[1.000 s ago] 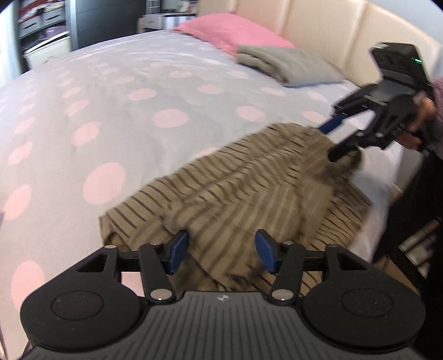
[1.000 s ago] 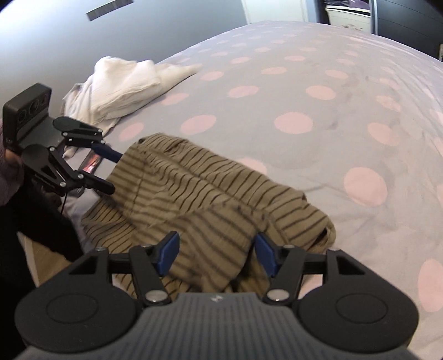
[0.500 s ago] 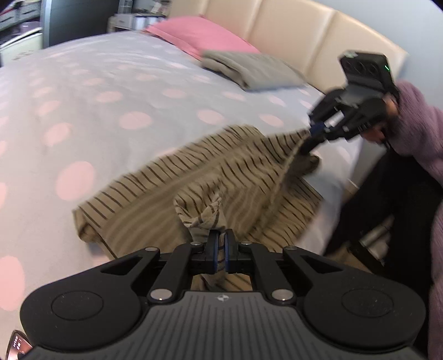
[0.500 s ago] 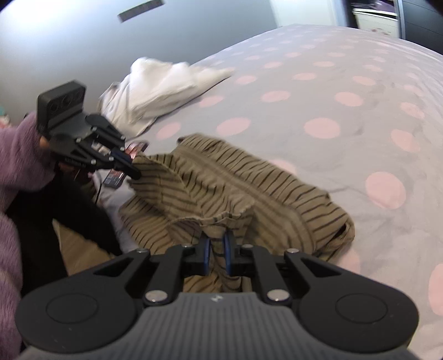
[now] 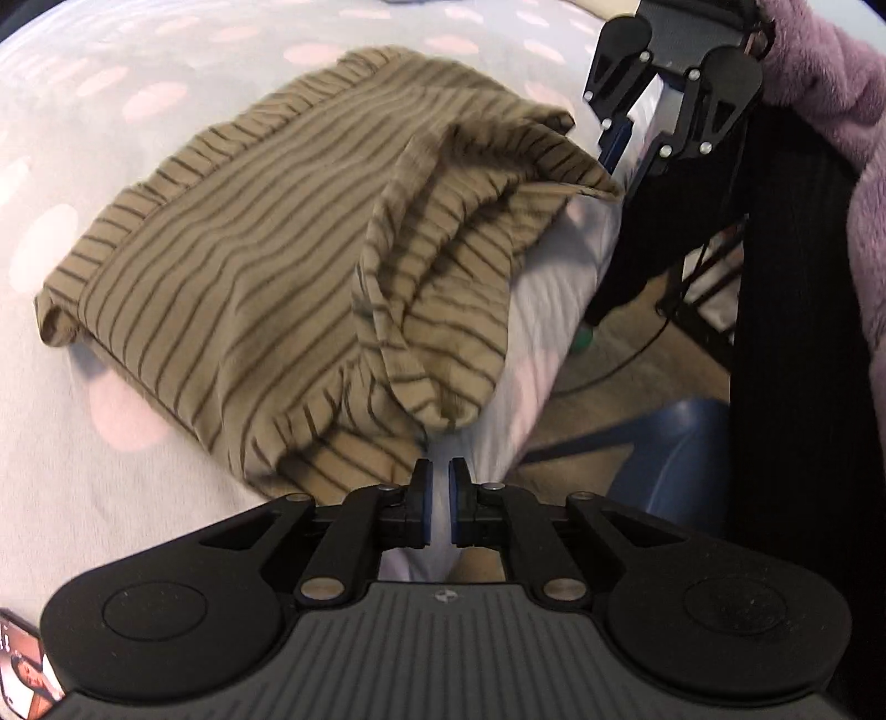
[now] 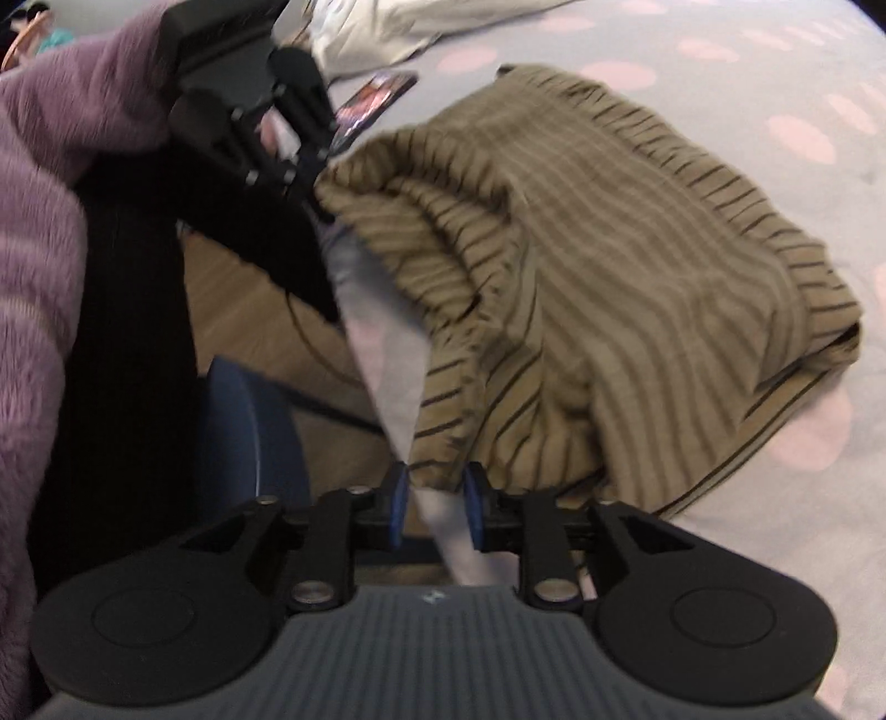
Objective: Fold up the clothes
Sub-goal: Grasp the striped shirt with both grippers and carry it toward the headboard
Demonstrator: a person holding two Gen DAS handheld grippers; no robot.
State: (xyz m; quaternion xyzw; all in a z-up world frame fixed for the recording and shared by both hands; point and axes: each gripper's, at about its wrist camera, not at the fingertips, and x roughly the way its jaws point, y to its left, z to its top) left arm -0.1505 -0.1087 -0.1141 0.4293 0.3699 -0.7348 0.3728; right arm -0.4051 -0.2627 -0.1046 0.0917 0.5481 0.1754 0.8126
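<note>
An olive garment with dark stripes (image 5: 249, 238) lies bunched on the bed's near edge; it also shows in the right wrist view (image 6: 637, 266). My left gripper (image 5: 437, 507) has its jaws slightly parted, just off the garment's hanging hem, with only sheet showing in the narrow gap. My right gripper (image 6: 437, 507) has its jaws partly apart with the garment's hem edge right at the fingertips. Each gripper shows in the other view: the right one (image 5: 620, 149) at the garment's far corner, the left one (image 6: 310, 188) at the opposite corner.
The bed has a grey cover with pink dots (image 5: 83, 443). White clothes (image 6: 398, 27) and a phone (image 6: 371, 105) lie on the bed near the left gripper. A blue round object (image 5: 670, 459) and wooden floor sit below the bed edge. A purple sleeve (image 6: 44, 221) is close.
Both grippers pulled the garment toward the bed edge and closer to the cameras. Their jaws, shut on cloth half a second ago, now stand slightly apart.
</note>
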